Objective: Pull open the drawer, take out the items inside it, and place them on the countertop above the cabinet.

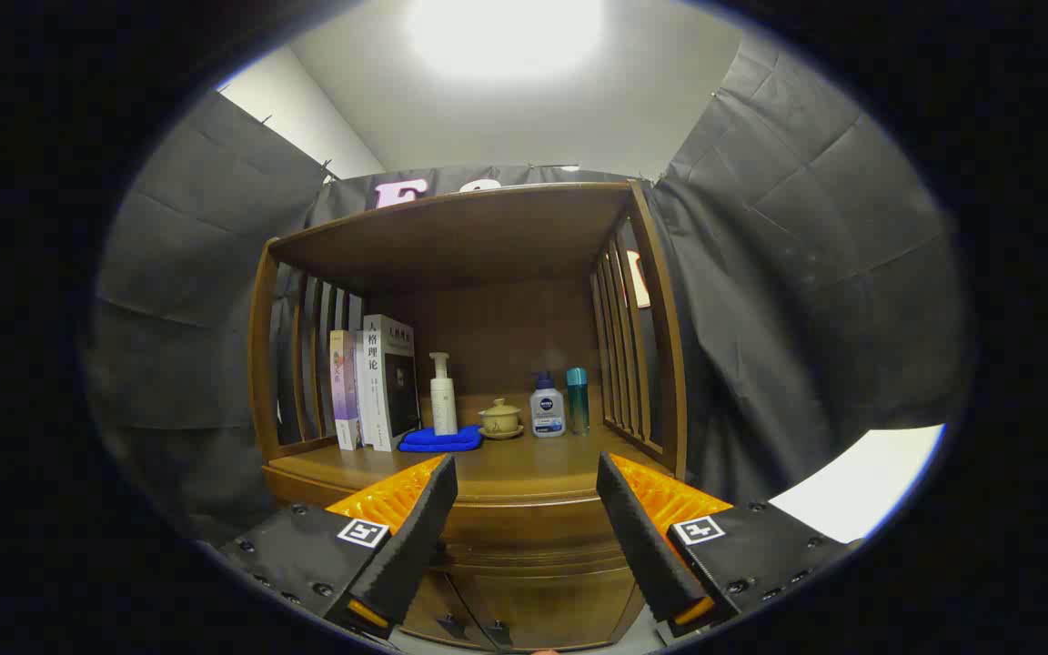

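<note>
The gripper (524, 491) is held level, facing the cabinet (524, 537), its fingers spread wide and holding nothing. The closed drawer (524, 529) lies between and just beyond them, under the countertop (533, 464).

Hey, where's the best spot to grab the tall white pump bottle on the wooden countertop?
Probably its straight round body, below the narrow pump head, coming level from the front. It stands upright behind the blue folded cloth, so stay above that. The gripper is open, empty, well short of it.
</note>
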A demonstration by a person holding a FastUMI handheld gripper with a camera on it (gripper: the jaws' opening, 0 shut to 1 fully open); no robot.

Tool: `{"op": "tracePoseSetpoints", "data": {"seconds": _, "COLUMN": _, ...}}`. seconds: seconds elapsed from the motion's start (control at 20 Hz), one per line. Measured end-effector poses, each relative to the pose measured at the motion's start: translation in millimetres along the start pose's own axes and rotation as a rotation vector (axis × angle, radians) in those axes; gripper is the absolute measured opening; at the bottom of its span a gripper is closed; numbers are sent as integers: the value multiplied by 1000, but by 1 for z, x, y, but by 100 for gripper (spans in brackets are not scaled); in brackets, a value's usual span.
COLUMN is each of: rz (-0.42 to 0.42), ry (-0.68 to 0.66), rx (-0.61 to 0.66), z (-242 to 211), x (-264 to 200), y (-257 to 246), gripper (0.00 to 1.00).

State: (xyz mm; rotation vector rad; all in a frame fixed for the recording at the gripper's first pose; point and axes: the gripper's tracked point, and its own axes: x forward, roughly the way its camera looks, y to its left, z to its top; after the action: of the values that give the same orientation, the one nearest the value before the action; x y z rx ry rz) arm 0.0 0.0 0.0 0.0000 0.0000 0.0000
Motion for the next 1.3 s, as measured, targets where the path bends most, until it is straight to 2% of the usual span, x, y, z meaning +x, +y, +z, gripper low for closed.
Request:
{"op": "tracePoseSetpoints", "data": {"seconds": 0.95, "rz": 40, "ry": 9, "rx": -35, "z": -18, "x": 11, "y": 13, "gripper": 97}}
{"op": "tracePoseSetpoints", "data": {"seconds": 1.3, "rz": 71, "ry": 32, "rx": -46, "z": -46, "x": 29, "y": 25, "gripper": 98}}
